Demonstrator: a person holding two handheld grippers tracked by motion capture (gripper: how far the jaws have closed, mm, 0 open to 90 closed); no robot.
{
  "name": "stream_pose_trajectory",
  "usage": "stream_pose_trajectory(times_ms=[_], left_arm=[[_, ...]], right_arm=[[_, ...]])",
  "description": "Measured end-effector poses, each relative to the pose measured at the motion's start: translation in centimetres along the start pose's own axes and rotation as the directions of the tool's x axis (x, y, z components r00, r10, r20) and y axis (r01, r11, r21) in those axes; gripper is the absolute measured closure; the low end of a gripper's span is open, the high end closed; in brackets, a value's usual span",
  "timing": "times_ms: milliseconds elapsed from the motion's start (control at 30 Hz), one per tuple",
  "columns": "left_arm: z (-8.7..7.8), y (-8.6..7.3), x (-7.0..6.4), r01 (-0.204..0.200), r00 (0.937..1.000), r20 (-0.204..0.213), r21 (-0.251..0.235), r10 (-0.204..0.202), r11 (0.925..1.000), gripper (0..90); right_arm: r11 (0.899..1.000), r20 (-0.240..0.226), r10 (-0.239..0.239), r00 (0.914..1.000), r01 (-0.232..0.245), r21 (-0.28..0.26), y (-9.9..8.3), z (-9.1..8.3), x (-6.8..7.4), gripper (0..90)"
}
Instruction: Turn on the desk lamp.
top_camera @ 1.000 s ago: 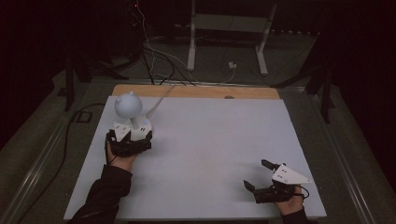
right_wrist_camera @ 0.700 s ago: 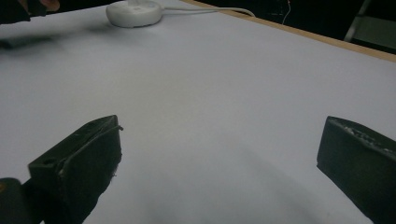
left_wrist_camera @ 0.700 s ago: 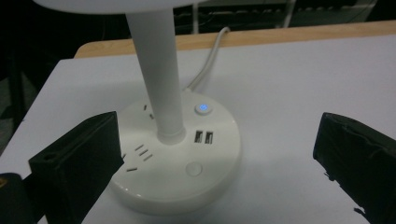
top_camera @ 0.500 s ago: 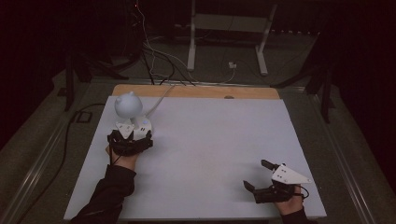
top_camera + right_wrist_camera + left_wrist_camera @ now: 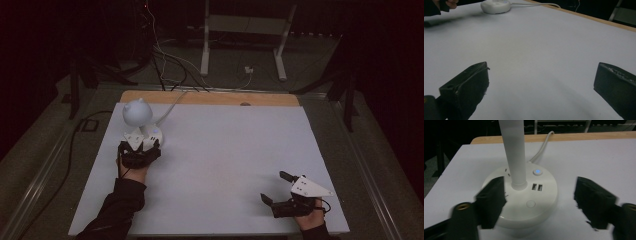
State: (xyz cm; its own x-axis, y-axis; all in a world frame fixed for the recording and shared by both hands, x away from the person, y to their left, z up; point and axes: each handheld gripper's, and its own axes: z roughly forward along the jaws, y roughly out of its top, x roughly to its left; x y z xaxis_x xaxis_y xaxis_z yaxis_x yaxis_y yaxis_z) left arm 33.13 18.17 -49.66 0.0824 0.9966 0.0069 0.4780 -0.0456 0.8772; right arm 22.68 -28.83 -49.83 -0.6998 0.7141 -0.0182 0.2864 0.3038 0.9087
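Lamp base [image 5: 524, 200] was closed in on by the left hand-held gripper [image 5: 539, 205], jaws apart (no grip yet); right hand-held gripper [image 5: 280, 190] was kept idle, also apart.

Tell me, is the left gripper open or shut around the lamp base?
Open. The left gripper has its jaws spread wide on either side of the white lamp base, one jaw overlapping its edge, the other standing clear of it.

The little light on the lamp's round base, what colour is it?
Blue. The button light glows on the white lamp base, clearest in the left gripper view.
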Motion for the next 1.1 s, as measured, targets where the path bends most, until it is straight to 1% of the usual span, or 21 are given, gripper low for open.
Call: stream_pose_trajectory(times_ms=[33,100,167,233,267,333,367,467,600,633,700,767,900,933,1033,1100], left_arm=[[0.0,0.0,0.0,-0.005,1.0,0.002,-0.002,0.005,1.0,34.4],[-0.1,0.0,0.0,-0.006,1.0,0.006,-0.008,0.006,1.0,41.8],[-0.1,-0.1,0.0,-0.012,0.9999,0.01,-0.015,0.012,0.9998,46.3],[-0.1,-0.1,0.0,-0.021,0.9998,0.0,-0.021,0.021,0.9996,52.4],[-0.1,-0.1,0.0,-0.028,0.9996,-0.001,-0.023,0.028,0.9993,56.3],[-0.1,-0.2,0.0,-0.055,0.9984,-0.013,-0.021,0.054,0.9983,63.1],[0.0,-0.3,0.1,-0.061,0.9981,-0.011,-0.017,0.061,0.998,66.1],[0.1,-0.4,0.4,-0.057,0.9984,0.006,-0.012,0.057,0.9983,72.9],[0.2,-0.3,0.8,-0.048,0.9985,0.026,-0.023,0.048,0.9986,80.9],[0.2,-0.3,0.9,-0.049,0.9983,0.03,-0.028,0.049,0.9984,81.2],[0.3,-0.2,1.1,-0.033,0.998,0.053,-0.031,0.034,0.999,83.7],[0.4,-0.2,1.3,-0.034,0.9979,0.055,-0.031,0.036,0.999,84.0],[0.6,-0.3,1.6,-0.028,0.9971,0.07,-0.023,0.03,0.9993,90.0],[0.7,-0.3,1.6,-0.027,0.9966,0.077,-0.019,0.029,0.9995,90.0],[0.9,-0.3,1.7,-0.041,0.995,0.09,-0.008,0.042,0.9991,90.0],[1.0,-0.4,1.6,-0.05,0.9947,0.09,-0.003,0.05,0.9987,90.0]], right_arm=[[1.0,0.0,-0.001,1.0,0.001,0.0,0.0,0.0,0.0,0.0],[1.0,-0.001,-0.002,1.0,0.002,0.0,0.0,0.0,0.0,0.0],[1.0,0.0,-0.002,1.0,0.002,0.001,0.0,0.0,0.0,0.0],[1.0,0.0,-0.002,1.0,0.002,0.0,0.0,0.0,0.0,0.0],[1.0,0.0,-0.001,1.0,0.001,0.0,0.0,0.0,0.0,0.0],[1.0,-0.001,-0.001,1.0,0.001,0.0,0.0,0.0,0.0,0.0],[1.0,0.0,-0.001,1.0,0.001,0.0,0.0,0.0,0.0,0.0],[1.0,0.0,-0.001,1.0,0.001,0.0,0.0,0.0,0.0,0.0],[1.0,-0.001,-0.001,1.0,0.001,0.001,0.0,0.0,0.0,0.0],[1.0,-0.002,-0.001,1.0,0.001,0.001,0.0,0.0,0.0,0.0],[1.0,-0.002,-0.001,1.0,0.001,0.002,0.0,0.1,0.0,0.0],[1.0,-0.003,-0.001,1.0,0.001,0.002,0.0,0.1,0.0,0.0],[1.0,-0.004,-0.001,1.0,0.001,0.002,0.0,0.1,0.0,0.0],[1.0,-0.004,-0.001,1.0,0.001,0.003,0.0,0.1,0.0,0.0],[1.0,-0.004,-0.001,1.0,0.001,0.002,0.0,0.1,0.0,0.0],[1.0,-0.004,-0.001,1.0,0.001,0.002,0.0,0.1,0.0,0.0]])
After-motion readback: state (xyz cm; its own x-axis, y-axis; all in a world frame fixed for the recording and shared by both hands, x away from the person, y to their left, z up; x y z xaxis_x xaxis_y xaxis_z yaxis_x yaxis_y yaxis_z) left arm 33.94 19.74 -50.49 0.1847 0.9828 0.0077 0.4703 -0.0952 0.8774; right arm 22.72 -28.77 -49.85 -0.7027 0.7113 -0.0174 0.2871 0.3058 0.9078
